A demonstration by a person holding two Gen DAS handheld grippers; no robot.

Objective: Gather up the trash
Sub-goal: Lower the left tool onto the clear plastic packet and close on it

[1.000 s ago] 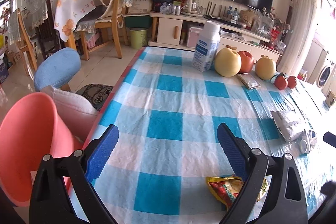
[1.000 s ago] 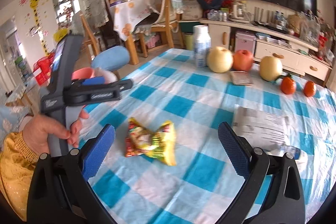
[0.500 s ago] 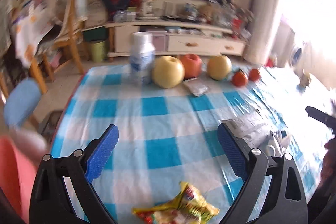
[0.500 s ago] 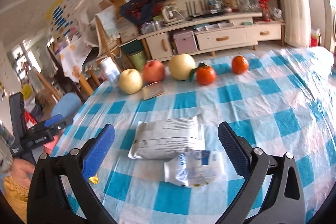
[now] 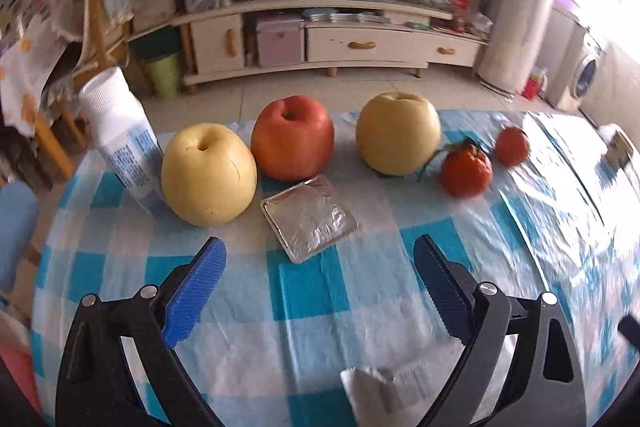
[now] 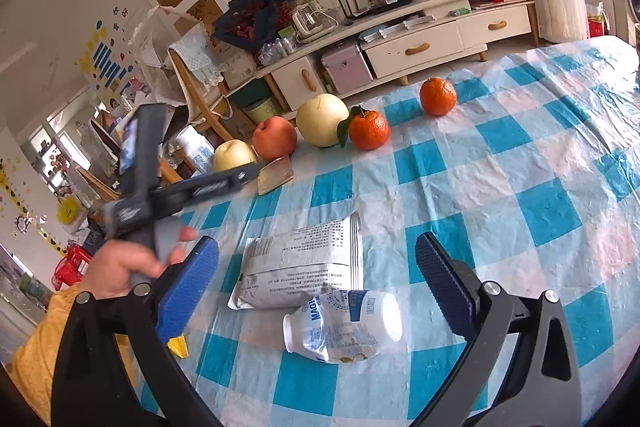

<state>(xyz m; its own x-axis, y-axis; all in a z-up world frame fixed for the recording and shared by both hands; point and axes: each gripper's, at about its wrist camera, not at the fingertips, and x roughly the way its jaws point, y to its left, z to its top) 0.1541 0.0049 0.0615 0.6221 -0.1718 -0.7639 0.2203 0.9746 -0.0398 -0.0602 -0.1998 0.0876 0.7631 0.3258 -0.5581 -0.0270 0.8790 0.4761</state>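
- Your left gripper (image 5: 318,267) has its jaws spread wide with nothing between them, hovering over the checked worktop (image 5: 312,291).
- Closest to it, at the bottom edge of the left wrist view, there's a corner of a white wrapper (image 5: 376,383) lying on the cloth.
- Just ahead of the left jaws sits a flat silver foil packet (image 5: 308,217), right in front of the fruit.
- Behind that is a row: a white bottle (image 5: 120,139) standing at the left, then a yellow pear (image 5: 208,175), a red apple (image 5: 293,137), another pear (image 5: 398,133) and two tangerines (image 5: 466,167).
- Your right gripper (image 6: 316,275) is spread open too, holding nothing.
- Right in front of it a crumpled white plastic bottle (image 6: 344,327) lies on its side, touching a grey-white snack bag (image 6: 304,263) just beyond.
- A yellow wrapper corner (image 6: 178,345) pokes out beside the right gripper's left finger.
- Off to the left in that view, your hand (image 6: 120,263) grips the other tool's handle.
- Way back is the TV cabinet (image 6: 420,39).
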